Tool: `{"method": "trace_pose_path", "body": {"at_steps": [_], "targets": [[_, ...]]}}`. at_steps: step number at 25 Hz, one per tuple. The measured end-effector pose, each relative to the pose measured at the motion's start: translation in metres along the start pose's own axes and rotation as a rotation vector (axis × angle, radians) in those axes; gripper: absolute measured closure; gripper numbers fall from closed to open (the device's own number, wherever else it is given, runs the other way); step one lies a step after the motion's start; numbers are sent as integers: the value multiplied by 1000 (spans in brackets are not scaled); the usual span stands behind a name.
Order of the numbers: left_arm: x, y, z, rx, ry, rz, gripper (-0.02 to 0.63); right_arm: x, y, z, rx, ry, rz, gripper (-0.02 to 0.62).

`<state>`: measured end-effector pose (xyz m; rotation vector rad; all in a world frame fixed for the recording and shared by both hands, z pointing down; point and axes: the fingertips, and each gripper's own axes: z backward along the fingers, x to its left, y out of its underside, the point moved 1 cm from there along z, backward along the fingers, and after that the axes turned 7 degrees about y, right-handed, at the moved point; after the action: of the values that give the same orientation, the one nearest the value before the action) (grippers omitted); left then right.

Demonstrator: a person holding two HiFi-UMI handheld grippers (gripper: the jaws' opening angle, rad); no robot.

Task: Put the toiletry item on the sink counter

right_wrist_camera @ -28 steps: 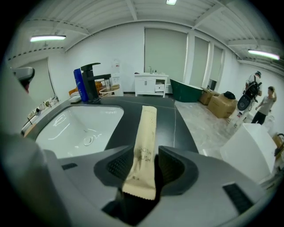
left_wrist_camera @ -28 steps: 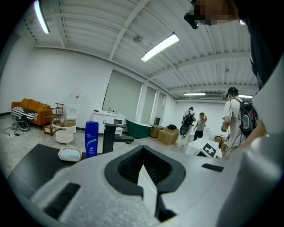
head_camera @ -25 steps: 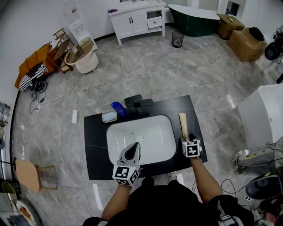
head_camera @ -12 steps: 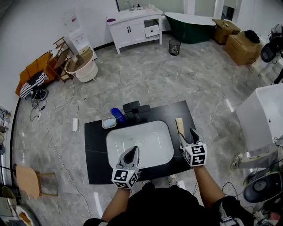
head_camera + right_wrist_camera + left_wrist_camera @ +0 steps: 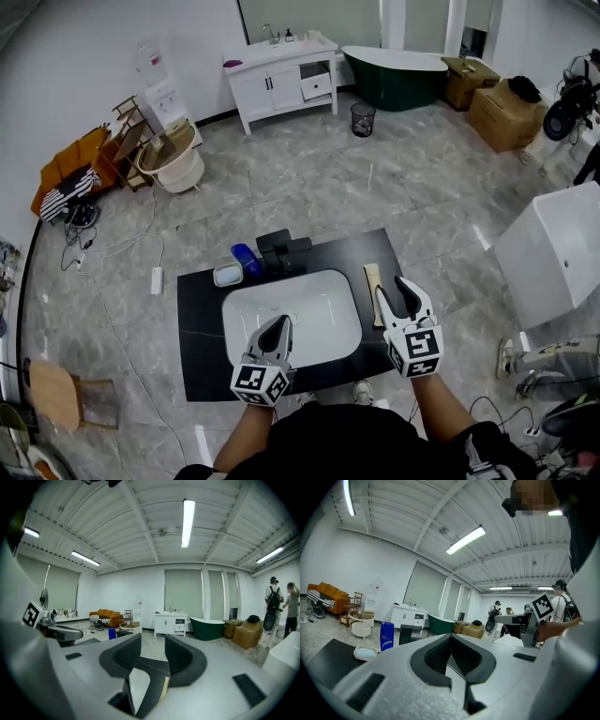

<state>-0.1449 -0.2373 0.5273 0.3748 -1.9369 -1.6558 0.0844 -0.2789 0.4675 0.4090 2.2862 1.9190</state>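
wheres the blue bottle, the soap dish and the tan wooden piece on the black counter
blue bottle (image 5: pixel 247 260), head view, middle of its body
soap dish (image 5: pixel 217 276), head view, its left rim
tan wooden piece (image 5: pixel 372 279), head view, upper half, clear of the gripper

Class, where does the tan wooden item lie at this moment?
Head view: the tan wooden item lies on the black counter, on the person's right, between the white basin and the counter's right edge.
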Motion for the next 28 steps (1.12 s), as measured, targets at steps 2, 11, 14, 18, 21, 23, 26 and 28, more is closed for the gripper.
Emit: {"method": "trace_pose_path", "body": {"at_steps": [2, 11, 14, 18, 21, 23, 26, 28], "targets": [[-1, -6, -2, -11, 6, -13, 594, 0, -7, 5, -22, 2, 6, 453], [-10, -18, -6, -40, 21, -43, 594, -9, -10, 20, -57, 20, -15, 591], [-14, -19, -7, -42, 27, -46, 594, -9, -13, 22, -63, 16, 5, 592], [-18, -17, -8, -41, 34, -49, 594, -5, -16, 27, -84, 9, 22, 591], [-21, -17, -9, -41, 39, -49, 594, -3, -21, 29, -98, 4, 30, 591], [-22, -15, -8, -39, 41, -48, 594, -2, -18, 29, -97, 7, 28, 592], [-22, -12, -5, -36, 35, -49, 594, -1, -17, 29, -95, 9, 22, 592], [-20, -11, -4, -38, 28, -46, 594, 0, -16, 29, -94, 4, 15, 592]]}}
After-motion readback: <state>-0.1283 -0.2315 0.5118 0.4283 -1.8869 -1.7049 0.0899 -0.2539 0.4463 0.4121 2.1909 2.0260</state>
